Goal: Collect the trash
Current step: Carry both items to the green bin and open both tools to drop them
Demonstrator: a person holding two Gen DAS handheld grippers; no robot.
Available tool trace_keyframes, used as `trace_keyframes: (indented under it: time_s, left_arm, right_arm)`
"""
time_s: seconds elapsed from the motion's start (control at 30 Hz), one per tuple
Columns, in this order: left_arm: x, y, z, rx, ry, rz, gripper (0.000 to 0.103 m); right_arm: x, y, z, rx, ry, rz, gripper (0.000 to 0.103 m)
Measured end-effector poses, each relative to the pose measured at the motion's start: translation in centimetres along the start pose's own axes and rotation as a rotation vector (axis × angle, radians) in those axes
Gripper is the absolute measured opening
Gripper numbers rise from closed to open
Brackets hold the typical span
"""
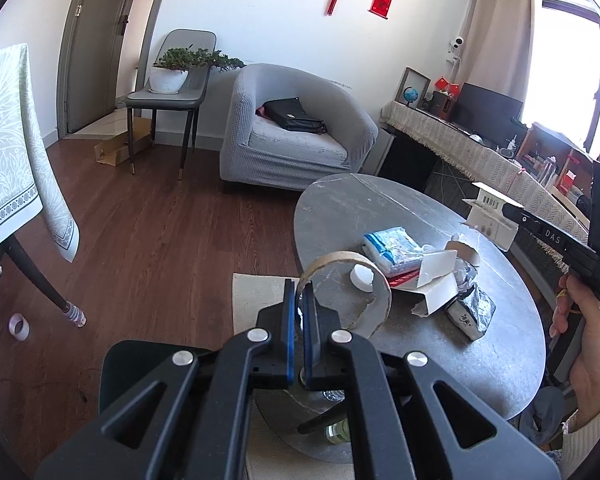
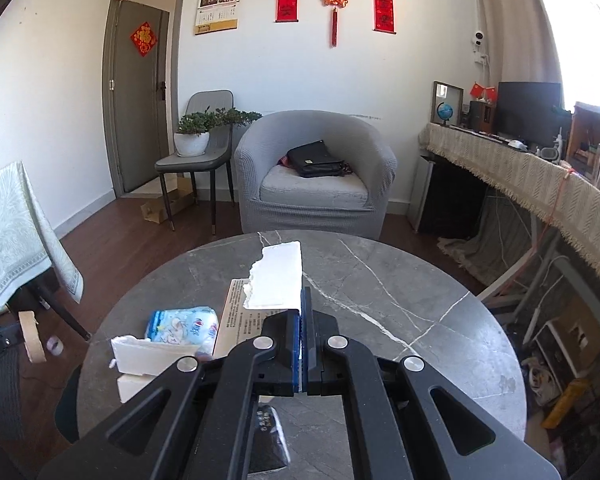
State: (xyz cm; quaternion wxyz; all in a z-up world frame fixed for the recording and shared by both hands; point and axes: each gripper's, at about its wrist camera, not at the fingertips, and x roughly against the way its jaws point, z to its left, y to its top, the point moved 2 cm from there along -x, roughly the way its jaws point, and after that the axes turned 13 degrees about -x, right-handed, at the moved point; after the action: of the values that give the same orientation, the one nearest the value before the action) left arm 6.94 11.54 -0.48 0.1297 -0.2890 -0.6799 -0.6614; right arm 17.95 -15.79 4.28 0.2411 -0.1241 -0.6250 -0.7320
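My left gripper is shut on the wall of a brown cardboard tape ring, held up above the near edge of the round grey marble table. My right gripper is shut on the torn flap of a white carton, lifted over the table. In the left wrist view that carton hangs at the right with the right gripper and a hand behind it. On the table lie a blue-white tissue pack, an open white box, a black-silver packet and a white cap.
A grey armchair with a black bag stands beyond the table. A chair with a potted plant is at the back left. A cloth-covered table is at the left, with a tape roll on the wooden floor. A draped sideboard runs along the right.
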Motion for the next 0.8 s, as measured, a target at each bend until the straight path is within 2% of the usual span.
trace_keyframes:
  time_s: [0.2,0.3,0.63,0.8]
  left_arm:
    - [0.3,-1.3,2.7,0.014,0.045,0.031,0.004]
    - [0.1,-2.6,4.7,0.018,0.078,0.073,0.004]
    - [-1.3,-8.3,11.5,0.03,0.176,0.288,0.004]
    - [-2.0,-10.5,13.4,0.049,0.185,0.384,0.004]
  right_arm:
    - [-0.4,-0.3,4.5,0.023,0.076,0.007,0.0]
    - [-0.9,-0.6,7.2,0.032,0.131,0.022,0.0]
    - [-2.3,-3.3,17.5,0.118,0.299,0.116,0.0]
    - [-3.1,-6.2,22.3,0.182,0.373,0.187,0.0]
